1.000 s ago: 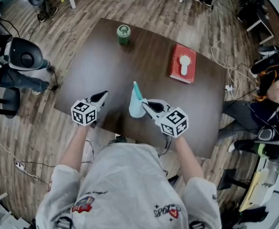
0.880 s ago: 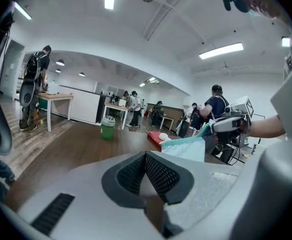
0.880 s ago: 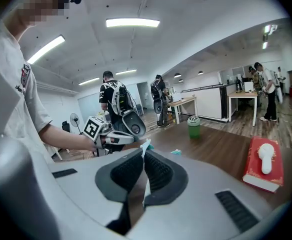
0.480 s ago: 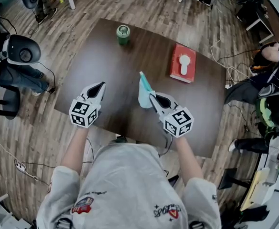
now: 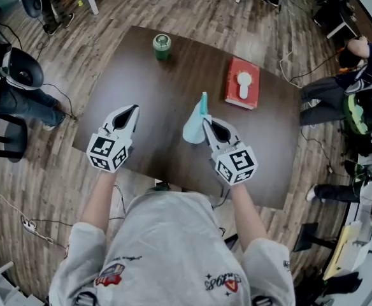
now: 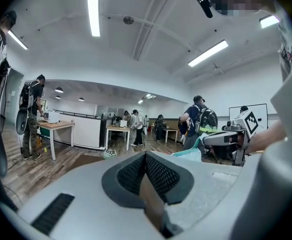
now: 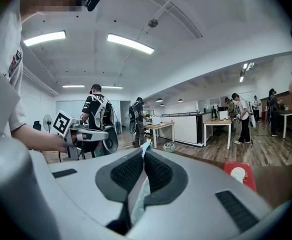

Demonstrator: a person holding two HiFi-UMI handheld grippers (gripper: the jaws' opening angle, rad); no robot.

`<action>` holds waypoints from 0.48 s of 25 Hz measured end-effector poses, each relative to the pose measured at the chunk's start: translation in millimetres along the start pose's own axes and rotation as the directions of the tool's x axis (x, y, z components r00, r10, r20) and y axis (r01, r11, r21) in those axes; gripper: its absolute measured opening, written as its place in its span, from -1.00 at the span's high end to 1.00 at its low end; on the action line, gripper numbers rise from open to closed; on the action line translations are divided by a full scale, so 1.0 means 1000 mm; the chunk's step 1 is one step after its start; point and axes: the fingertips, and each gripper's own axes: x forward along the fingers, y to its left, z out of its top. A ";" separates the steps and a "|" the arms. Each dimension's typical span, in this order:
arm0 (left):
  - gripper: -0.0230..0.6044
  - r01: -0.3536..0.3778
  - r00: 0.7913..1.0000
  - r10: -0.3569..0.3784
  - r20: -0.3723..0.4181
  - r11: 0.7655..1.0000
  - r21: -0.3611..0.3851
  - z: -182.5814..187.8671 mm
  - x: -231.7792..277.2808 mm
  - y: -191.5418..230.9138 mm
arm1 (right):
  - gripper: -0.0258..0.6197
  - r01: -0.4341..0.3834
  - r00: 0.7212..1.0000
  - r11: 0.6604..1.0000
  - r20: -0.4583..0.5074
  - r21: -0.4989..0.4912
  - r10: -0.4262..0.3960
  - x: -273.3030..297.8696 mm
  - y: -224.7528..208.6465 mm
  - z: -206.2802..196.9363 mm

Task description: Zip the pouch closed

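Fingers of the right gripper (image 7: 144, 157) are clamped on the pale teal pouch (image 5: 193, 126); those of the left gripper (image 5: 132, 110) are pressed together on nothing.
Over the last second both hands have risen. The pouch has come up with the right gripper and now seems to hang above the desk (image 5: 141, 75), upright. The left gripper stands well apart from it. Zipping looks not yet begun: the left fingers would likely have to open and take the slider, which is too small to make out.
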 end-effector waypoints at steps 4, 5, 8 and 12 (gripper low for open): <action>0.91 0.014 1.000 -0.014 -0.006 1.000 0.003 -0.007 0.000 -0.013 | 0.88 0.001 1.000 1.000 0.005 -0.004 -0.001 -0.006 0.002 -0.001; 0.91 0.017 1.000 -0.017 -0.009 1.000 0.002 -0.009 0.001 -0.016 | 0.88 0.000 1.000 1.000 0.004 -0.004 0.000 -0.008 0.001 -0.001; 0.91 0.023 1.000 -0.023 -0.015 1.000 -0.002 -0.013 0.002 -0.021 | 0.88 -0.002 1.000 1.000 -0.002 -0.009 0.002 -0.010 0.001 -0.003; 0.91 0.026 0.999 -0.027 -0.021 1.000 -0.008 -0.016 0.000 -0.021 | 0.88 -0.002 1.000 1.000 -0.006 -0.012 0.002 -0.011 0.004 -0.003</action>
